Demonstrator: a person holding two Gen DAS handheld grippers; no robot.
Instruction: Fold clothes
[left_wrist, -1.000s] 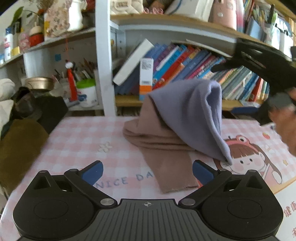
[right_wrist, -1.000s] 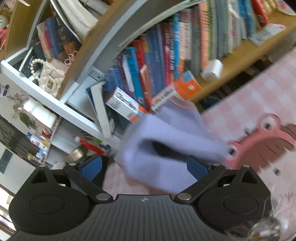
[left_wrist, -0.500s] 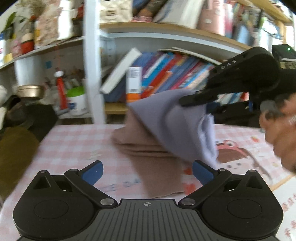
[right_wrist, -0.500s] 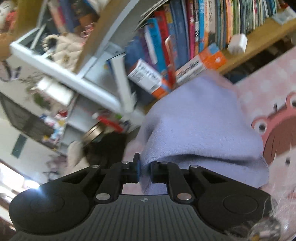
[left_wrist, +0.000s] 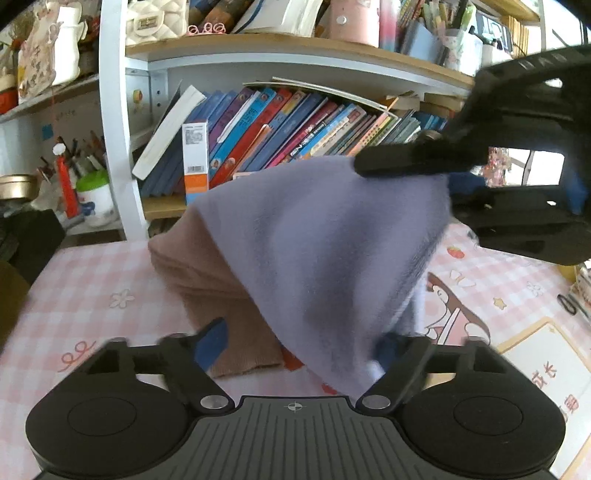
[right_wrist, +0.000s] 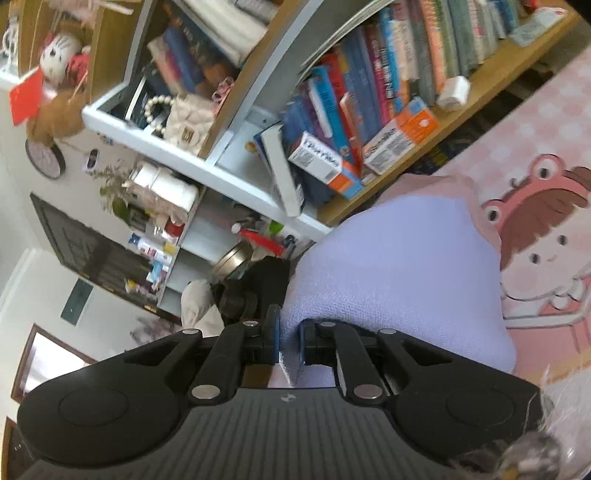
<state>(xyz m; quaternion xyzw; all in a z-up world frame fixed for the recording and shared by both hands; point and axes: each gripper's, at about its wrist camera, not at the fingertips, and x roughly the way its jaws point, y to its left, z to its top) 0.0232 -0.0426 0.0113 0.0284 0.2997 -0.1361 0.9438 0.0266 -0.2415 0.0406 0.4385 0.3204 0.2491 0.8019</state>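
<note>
On a pink checked tablecloth with a cartoon girl print (left_wrist: 85, 280), the right gripper (right_wrist: 290, 345) has its blue-padded jaws clamped tight on a fold of the soft lavender knit garment (right_wrist: 399, 266), lifting it into a tent above the table. In the left wrist view that same garment (left_wrist: 332, 251) hangs in front of the left gripper (left_wrist: 299, 345), whose jaws are closing around the cloth's lower corner: the fabric lies between the fingers, close against the right-hand pad, while the left-hand blue pad (left_wrist: 212, 341) stands apart from it (whether the far pad already presses is hard to tell through the blur). Just behind and beneath the lavender piece lies a folded dusty-pink knit garment (left_wrist: 207, 273), flat on the table and partly covered. Beyond it rises a white-and-wood bookshelf (left_wrist: 114, 122), its middle shelf packed with a row of leaning colourful books (left_wrist: 295, 129) and a white-and-orange carton (left_wrist: 195, 162); a green-lidded white jar (left_wrist: 94, 195) and a brass-coloured round tin (left_wrist: 16, 186) sit in the left bay, and a cream quilted handbag (left_wrist: 155, 18) sits on the top shelf.
</note>
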